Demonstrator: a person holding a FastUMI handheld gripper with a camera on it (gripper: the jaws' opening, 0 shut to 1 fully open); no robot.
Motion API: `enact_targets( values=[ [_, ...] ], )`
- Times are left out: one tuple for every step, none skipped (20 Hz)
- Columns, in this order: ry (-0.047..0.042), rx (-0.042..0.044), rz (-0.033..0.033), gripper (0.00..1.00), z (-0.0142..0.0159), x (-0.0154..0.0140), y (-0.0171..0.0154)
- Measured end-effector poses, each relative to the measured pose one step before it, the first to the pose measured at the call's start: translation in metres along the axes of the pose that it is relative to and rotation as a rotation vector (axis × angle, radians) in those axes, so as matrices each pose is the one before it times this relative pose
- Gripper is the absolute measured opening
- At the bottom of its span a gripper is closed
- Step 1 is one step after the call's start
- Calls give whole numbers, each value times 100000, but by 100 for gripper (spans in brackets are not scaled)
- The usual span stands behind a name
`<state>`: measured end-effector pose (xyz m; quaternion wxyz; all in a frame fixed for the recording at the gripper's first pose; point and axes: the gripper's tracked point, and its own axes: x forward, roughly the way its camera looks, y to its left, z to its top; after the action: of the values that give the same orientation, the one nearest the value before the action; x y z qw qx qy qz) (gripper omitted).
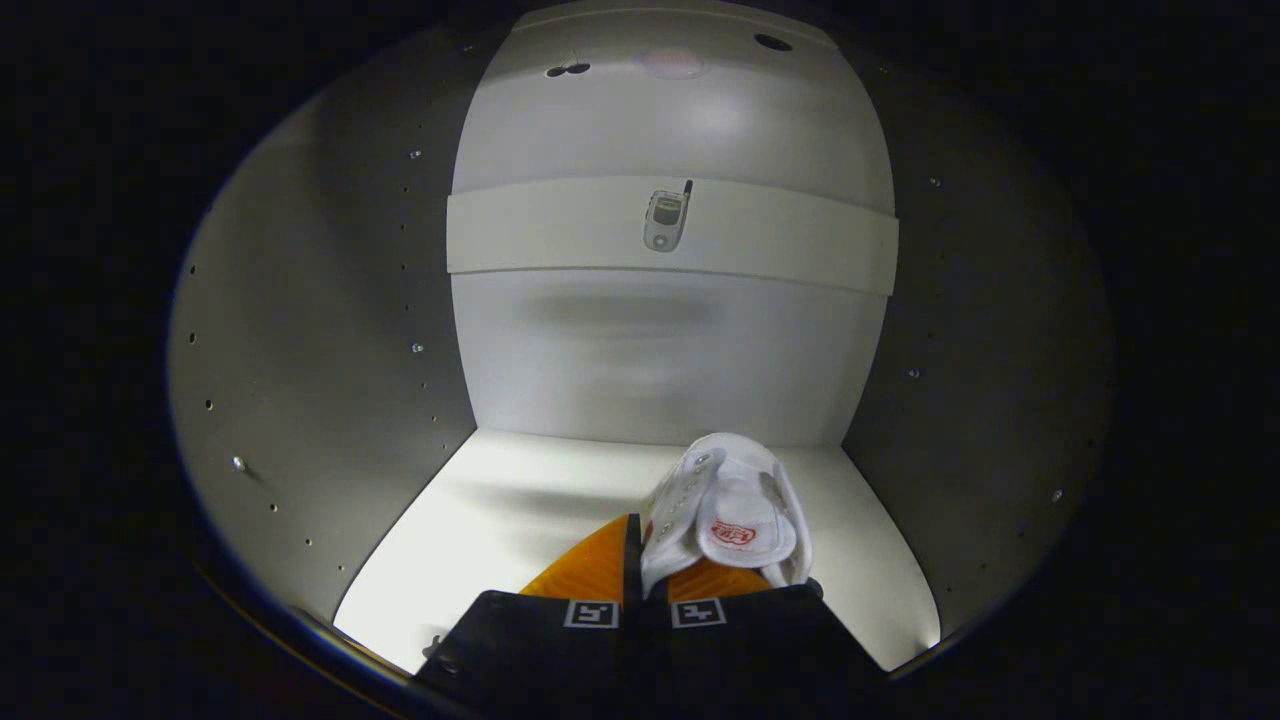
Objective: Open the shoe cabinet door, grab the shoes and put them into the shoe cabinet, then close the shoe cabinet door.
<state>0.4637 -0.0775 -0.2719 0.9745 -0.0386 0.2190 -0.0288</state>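
The hand-held gripper [645,560] is clamped on a white sneaker [728,515], both fingers pinching its side wall; the sneaker rises at 1 o'clock from the fingertips, inside the shoe cabinet [330,400], over the cabinet's floor [520,510].

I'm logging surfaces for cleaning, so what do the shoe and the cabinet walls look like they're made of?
Shoe: probably white canvas or similar fabric, matte, with a woven-looking tongue and an eyelet row; the tongs are shut on it. Cabinet walls: likely laminated board, smooth, faintly glossy, with rows of drilled shelf-pin holes and soft reflections.
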Motion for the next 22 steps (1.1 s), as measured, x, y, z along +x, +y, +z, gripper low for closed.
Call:
enact_targets(
  values=[
    [745, -198, -256, 4, -177, -74, -10],
    [897, 198, -239, 4, -101, -95, -55],
    [836, 390, 142, 5, -166, -118, 62],
    [819, -627, -492, 5, -276, -191, 107],
    [-75, -1160, -441, 11, 104, -386, -106],
    [-415, -1111, -2, 11, 23, -240, 198],
    [-501, -729, 509, 15, 191, -968, 242],
    [-331, -34, -387, 18, 61, -468, 31],
    [-186, 335, -697, 33, 48, -394, -111],
    [-128, 951, -372, 33, 76, -668, -161],
    [-5, 984, -242, 33, 1, -646, -132],
    [-493, 529, 79, 33, 102, -831, -91],
    [-652, 271, -463, 37, 235, -728, -163],
    [-1437, 356, -233, 41, 326, -989, -135],
    [-1426, 631, 197, 42, 468, -1108, -5],
    [-1689, 778, 284, 42, 489, -1191, 125],
    [-1981, 537, 257, 43, 702, -1307, 19],
    [-2075, 414, 390, 47, 707, -1538, 127],
    [-2481, 104, 539, 52, 798, -1795, 299],
    [-2491, 492, 591, 57, 858, -1639, 282],
    [-2185, 792, 719, 61, 705, -1843, 326],
    [-1807, 997, 975, 67, 655, -1971, 362]
  ],
)
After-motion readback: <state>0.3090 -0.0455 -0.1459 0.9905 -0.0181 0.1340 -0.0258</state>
